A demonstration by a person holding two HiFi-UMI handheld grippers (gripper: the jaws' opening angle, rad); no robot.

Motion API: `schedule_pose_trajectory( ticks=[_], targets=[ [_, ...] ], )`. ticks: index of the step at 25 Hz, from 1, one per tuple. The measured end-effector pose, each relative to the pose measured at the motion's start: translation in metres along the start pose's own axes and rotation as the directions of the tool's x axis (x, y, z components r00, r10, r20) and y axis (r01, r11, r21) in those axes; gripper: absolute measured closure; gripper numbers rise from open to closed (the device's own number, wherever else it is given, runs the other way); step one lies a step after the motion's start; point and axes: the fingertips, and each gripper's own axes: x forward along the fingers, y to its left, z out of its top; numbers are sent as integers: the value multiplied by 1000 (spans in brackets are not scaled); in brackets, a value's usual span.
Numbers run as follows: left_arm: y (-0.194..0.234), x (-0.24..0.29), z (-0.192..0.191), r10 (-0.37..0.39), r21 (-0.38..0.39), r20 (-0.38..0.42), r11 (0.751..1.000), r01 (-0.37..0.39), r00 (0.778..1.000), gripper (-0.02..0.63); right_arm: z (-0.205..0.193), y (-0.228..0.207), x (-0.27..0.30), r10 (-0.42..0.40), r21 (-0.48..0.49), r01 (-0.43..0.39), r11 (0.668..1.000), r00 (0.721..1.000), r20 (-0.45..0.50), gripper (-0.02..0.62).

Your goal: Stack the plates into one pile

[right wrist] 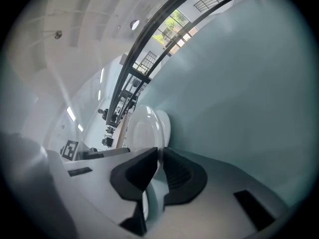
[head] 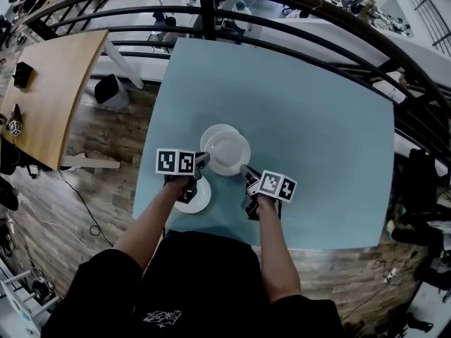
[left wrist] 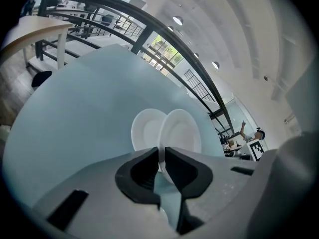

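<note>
The left gripper [head: 201, 162] and the right gripper [head: 246, 173] each pinched opposite rims of one white plate [head: 227, 152]. It was nearly flat, face up, partly over a second plate [head: 211, 134].

A blue table [head: 317, 118] is standing on wood flooring [head: 91, 189]; a black railing [head: 282, 13] is curving behind it, a wooden desk [head: 56, 83] sitting left.

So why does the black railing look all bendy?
Head view: the wide lens bows the railing and the table edges. Left gripper view: same curve, black ring around, plate sharp. Right gripper view: the window glares white.
</note>
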Motion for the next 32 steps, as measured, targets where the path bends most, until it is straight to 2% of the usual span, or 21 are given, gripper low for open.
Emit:
schedule_pose_trajectory(
  ticks=[11,19,24,32],
  targets=[
    [31,17,17,33,-8,-47,999,-34,998,560,10,-3,34,-73,-25,72,997,995,-61,560],
    [38,20,23,54,-14,-82,998,-56,995,560,13,-1,44,-140,-139,126,982,985,-101,558],
    [40,17,21,65,22,-110,998,-63,992,557,9,3,48,-191,-225,158,961,972,-133,543],
    [44,20,22,55,20,-123,998,-53,991,552,11,2,54,-232,-279,186,942,962,-142,535]
  ],
)
